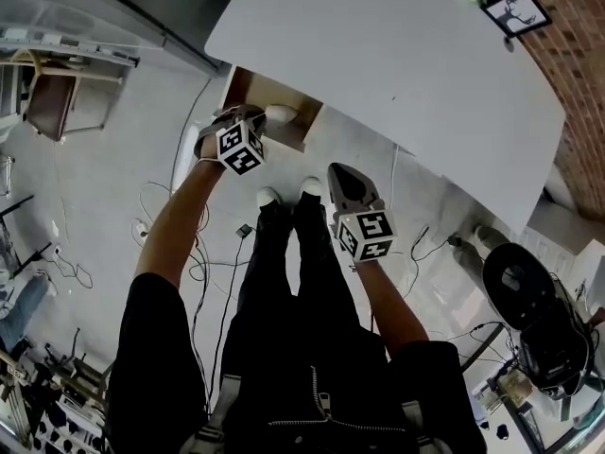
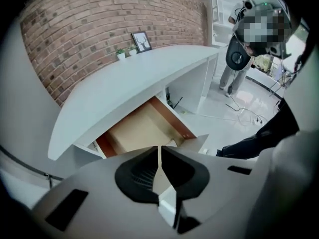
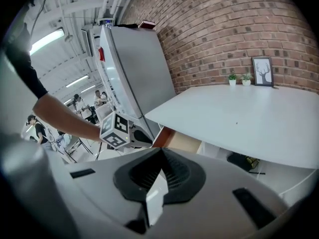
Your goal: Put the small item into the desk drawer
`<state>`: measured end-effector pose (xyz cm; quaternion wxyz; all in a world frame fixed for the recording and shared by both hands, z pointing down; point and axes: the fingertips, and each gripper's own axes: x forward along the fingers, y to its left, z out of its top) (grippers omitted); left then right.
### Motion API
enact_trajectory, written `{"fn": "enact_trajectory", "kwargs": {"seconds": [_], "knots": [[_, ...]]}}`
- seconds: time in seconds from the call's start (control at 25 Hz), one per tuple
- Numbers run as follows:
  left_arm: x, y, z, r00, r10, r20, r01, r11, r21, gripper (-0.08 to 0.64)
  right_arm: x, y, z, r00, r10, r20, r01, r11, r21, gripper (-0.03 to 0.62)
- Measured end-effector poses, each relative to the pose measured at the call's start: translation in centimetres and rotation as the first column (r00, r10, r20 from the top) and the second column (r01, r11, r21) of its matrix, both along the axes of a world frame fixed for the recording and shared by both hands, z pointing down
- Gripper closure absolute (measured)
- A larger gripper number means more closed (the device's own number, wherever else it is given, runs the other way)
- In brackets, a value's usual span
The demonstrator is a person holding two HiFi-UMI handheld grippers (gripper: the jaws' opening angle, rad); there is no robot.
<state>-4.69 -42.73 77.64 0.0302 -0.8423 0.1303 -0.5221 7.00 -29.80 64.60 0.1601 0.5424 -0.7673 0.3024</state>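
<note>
— Which step am I on?

— Your left gripper is clenched on nothing and hangs over the open drawer. I'd judge the drop is done and only the closing is left.

— So the item is in?

— Probably. In the left gripper view the drawer floor is bare tan. In the head view a pale lump lies at the drawer's near edge, just beside your left gripper. It's likely the item, but I can't tell for sure.

— And my right?

— Your right gripper has its jaws pressed together and holds nothing. It is near your legs, apart from the drawer.

— Next move?

— Check that the lump lies inside the drawer, not on the rim, or it may jam. Then set a closed gripper against the drawer front and push it straight in under the desk.
</note>
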Motion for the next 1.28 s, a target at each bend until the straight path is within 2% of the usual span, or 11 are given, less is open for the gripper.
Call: {"fn": "enact_trajectory", "kwargs": {"seconds": [0.12,0.2,0.4,0.6,0.72,0.88,1.08,1.16,1.28], "knots": [[-0.5,0.8,-3.2,0.995,-0.083,-0.059,0.082,0.997,-0.013,0.526,0.0,-0.5,-1.4,1.0,0.005,0.005,-0.005,1.0,0.021,0.588],[-0.9,1.6,-5.5,0.982,-0.154,-0.112,0.152,0.988,-0.025,0.526,-0.1,-0.5,-2.5,1.0,0.004,0.007,-0.004,0.999,0.035,0.588],[-2.1,2.1,-11.8,0.924,-0.296,-0.24,0.3,0.954,-0.022,0.528,-0.4,-1.6,-6.3,1.0,0.002,0.012,-0.003,0.994,0.108,0.589],[-3.8,2.7,-17.7,0.857,-0.386,-0.34,0.409,0.913,-0.006,0.529,-0.8,-1.7,-10.2,0.999,-0.032,-0.004,0.033,0.984,0.172,0.589],[-4.5,2.4,-21.1,0.81,-0.419,-0.41,0.461,0.887,0.005,0.529,-0.5,-2.2,-12.3,0.999,-0.047,-0.02,0.05,0.974,0.219,0.591],[-4.5,2.9,-25.9,0.729,-0.452,-0.514,0.524,0.852,-0.005,0.529,-0.3,-2.6,-14.9,0.997,-0.07,-0.032,0.076,0.96,0.27,0.591],[-4.8,4.0,-31.3,0.649,-0.441,-0.62,0.557,0.831,-0.009,0.535,-0.5,-3.2,-18.7,0.998,-0.067,-0.008,0.066,0.94,0.335,0.591],[-4.8,4.2,-33.0,0.625,-0.428,-0.653,0.56,0.829,-0.007,0.538,-0.3,-3.7,-20.2,0.998,-0.066,0.007,0.059,0.93,0.362,0.592],[-4.9,4.3,-35.1,0.61,-0.396,-0.687,0.554,0.833,0.012,0.538,0.5,-4.3,-22.1,0.998,-0.053,0.02,0.041,0.915,0.401,0.592]]}}
